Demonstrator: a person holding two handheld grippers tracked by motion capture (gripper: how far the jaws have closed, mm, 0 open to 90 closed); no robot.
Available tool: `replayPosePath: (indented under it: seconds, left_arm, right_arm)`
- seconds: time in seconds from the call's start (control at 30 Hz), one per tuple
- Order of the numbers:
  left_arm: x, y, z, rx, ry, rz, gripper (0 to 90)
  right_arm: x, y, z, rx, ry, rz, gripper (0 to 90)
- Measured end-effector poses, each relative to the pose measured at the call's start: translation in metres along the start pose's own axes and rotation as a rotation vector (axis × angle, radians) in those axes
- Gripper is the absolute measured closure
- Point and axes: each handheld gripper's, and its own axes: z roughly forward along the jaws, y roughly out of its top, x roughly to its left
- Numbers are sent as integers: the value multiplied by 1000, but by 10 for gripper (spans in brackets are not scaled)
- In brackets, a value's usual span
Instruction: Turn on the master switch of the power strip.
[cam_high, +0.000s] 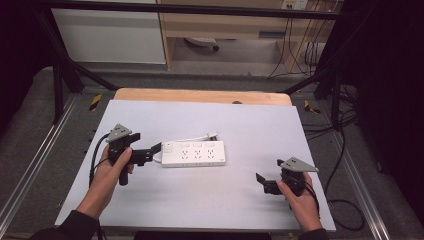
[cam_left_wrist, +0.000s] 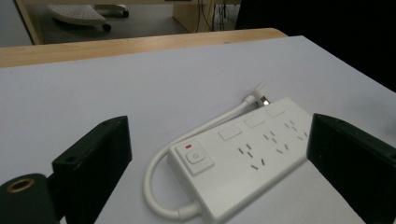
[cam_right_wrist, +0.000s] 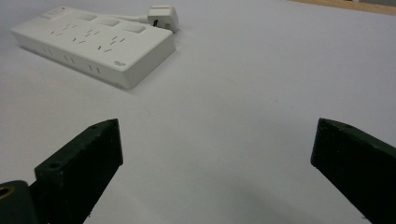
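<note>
My left tongs (cam_high: 156, 150) are spread apart just beside the left end of the white power strip (cam_high: 194, 153), which lies flat mid-surface (cam_high: 250, 125). My right tongs (cam_high: 264, 184), also apart, hover near right, well away.

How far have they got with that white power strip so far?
Hardly begun, it seems. The power strip lies flat on the table, its cord looped and its plug loose beside it. The left gripper sits open at the switch end; the right gripper waits open, apart. Gripping and any handling remain.
</note>
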Motion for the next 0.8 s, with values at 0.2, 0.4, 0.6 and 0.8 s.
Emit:
replayPosePath:
  seconds: [0.2,0.4,0.6,0.8]
  left_arm:
    - [8,-18,-21,-14,12,12,70]
    - [18,-53,-39,-14,36,-5,77]
    - [19,-83,-51,1,29,-17,85]
    - [20,-99,-55,50,38,2,84]
  right_arm:
    - [0,0,1,1,-5,-4,27]
    - [-1,-1,2,12,-24,-4,30]
    - [-1,-3,10,60,-64,-13,32]
    - [-2,-10,25,155,-136,-19,29]
